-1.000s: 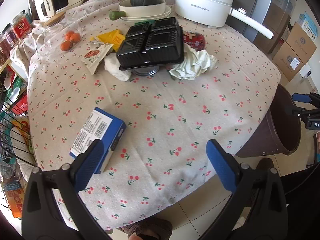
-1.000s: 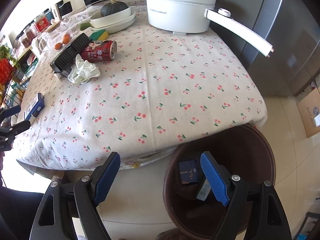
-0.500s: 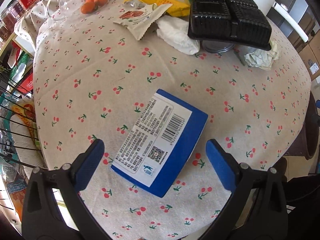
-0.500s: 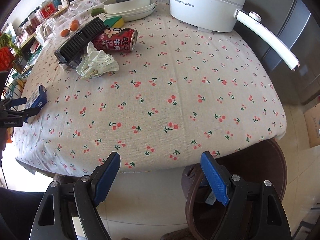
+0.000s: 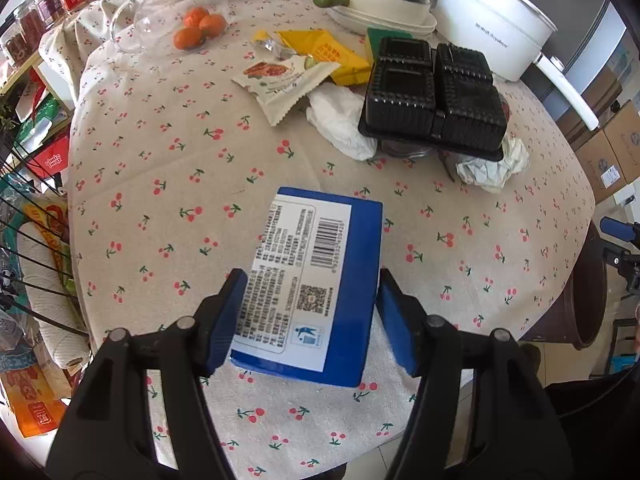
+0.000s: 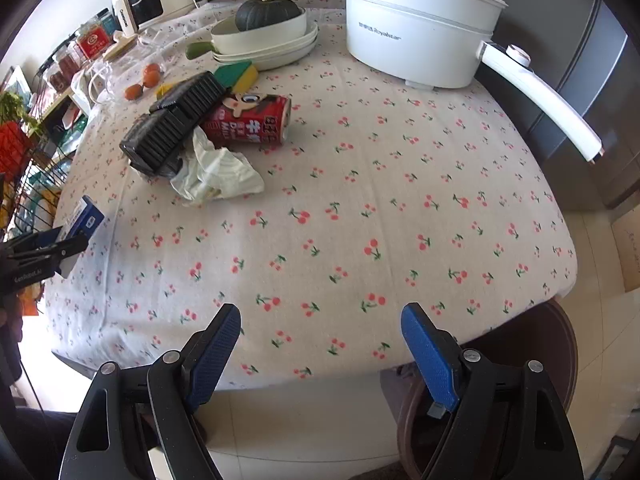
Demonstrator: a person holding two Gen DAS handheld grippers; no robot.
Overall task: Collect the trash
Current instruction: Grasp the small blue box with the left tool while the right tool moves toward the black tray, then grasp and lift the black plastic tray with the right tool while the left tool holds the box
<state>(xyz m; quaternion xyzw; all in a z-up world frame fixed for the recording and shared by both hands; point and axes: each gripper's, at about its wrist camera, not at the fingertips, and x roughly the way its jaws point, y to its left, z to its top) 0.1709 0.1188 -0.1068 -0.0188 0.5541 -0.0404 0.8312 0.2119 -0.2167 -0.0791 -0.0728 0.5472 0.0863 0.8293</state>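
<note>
A blue box (image 5: 316, 272) with a white label lies flat on the cherry-print tablecloth (image 5: 168, 184) near its front edge. My left gripper (image 5: 311, 280) straddles it, jaws closing, and both blue pads touch its long sides. In the right wrist view the same box (image 6: 86, 216) and left gripper (image 6: 52, 240) sit at the far left. My right gripper (image 6: 320, 320) is open with nothing in it, over the table's edge beside the brown bin (image 6: 560, 344). More trash lies mid-table: a black tray (image 5: 436, 96), a red can (image 6: 252, 120), crumpled paper (image 6: 216, 176) and snack wrappers (image 5: 284, 80).
A white pot (image 6: 416, 36) with a long handle and stacked bowls holding a squash (image 6: 260, 32) stand at the back. Oranges (image 5: 198, 28) lie by a glass jug. A wire rack (image 5: 24, 240) is left of the table, with cardboard boxes (image 5: 608, 152) to the right.
My left gripper moved over the blue box and its jaws narrowed from wide apart onto the box's sides. My right gripper shifted from above the bin to over the table's edge.
</note>
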